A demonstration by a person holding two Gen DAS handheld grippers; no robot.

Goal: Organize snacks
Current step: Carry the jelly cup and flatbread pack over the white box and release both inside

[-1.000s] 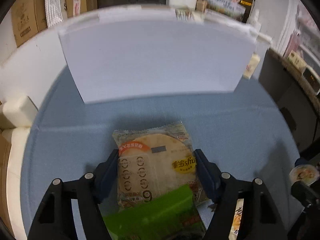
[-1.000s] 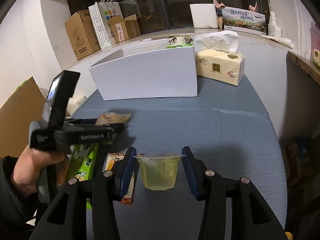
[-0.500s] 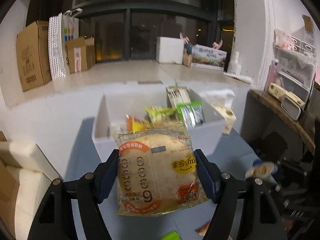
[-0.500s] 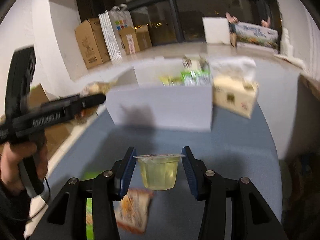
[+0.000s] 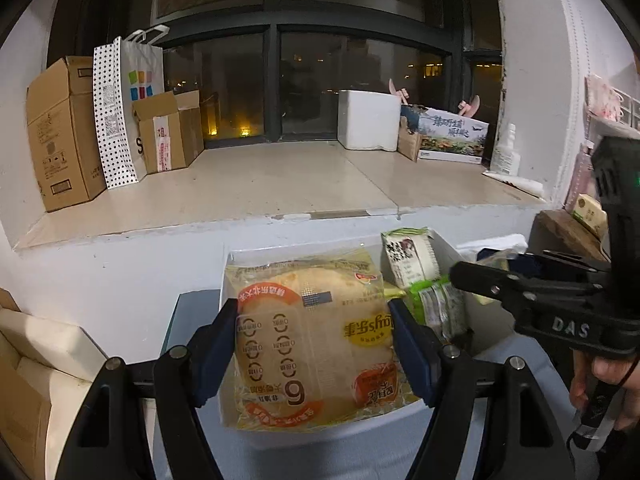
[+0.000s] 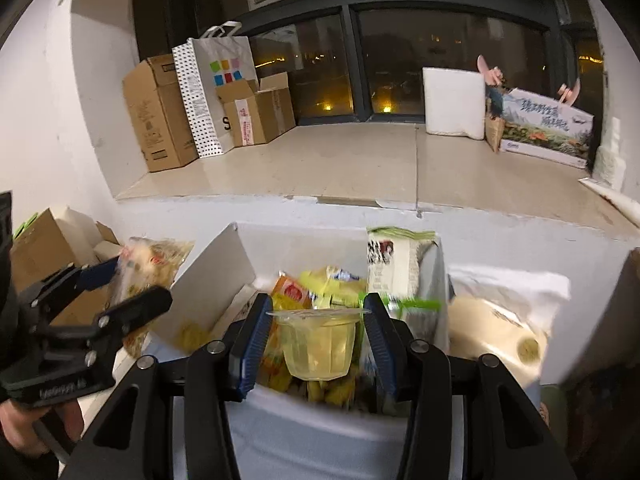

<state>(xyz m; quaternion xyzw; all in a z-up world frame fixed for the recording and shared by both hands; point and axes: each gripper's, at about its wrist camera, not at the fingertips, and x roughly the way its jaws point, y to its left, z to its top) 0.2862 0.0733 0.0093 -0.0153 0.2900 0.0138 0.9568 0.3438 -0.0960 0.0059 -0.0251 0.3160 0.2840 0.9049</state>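
Both grippers have risen from the blue table and now hang over the white cardboard box [image 6: 208,276], which holds several snack packets, with a white and green packet [image 6: 396,264] upright at its right wall. Over the box's left part, the left gripper [image 5: 312,344] is clamped on a flat clear-wrapped round bread packet [image 5: 316,340]. Over its middle, the right gripper [image 6: 316,344] is clamped on a small clear yellow jelly cup [image 6: 318,344].

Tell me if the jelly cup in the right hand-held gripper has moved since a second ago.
Yes. The jelly cup, then over the blue table short of the white box, is now up over the box's open top.
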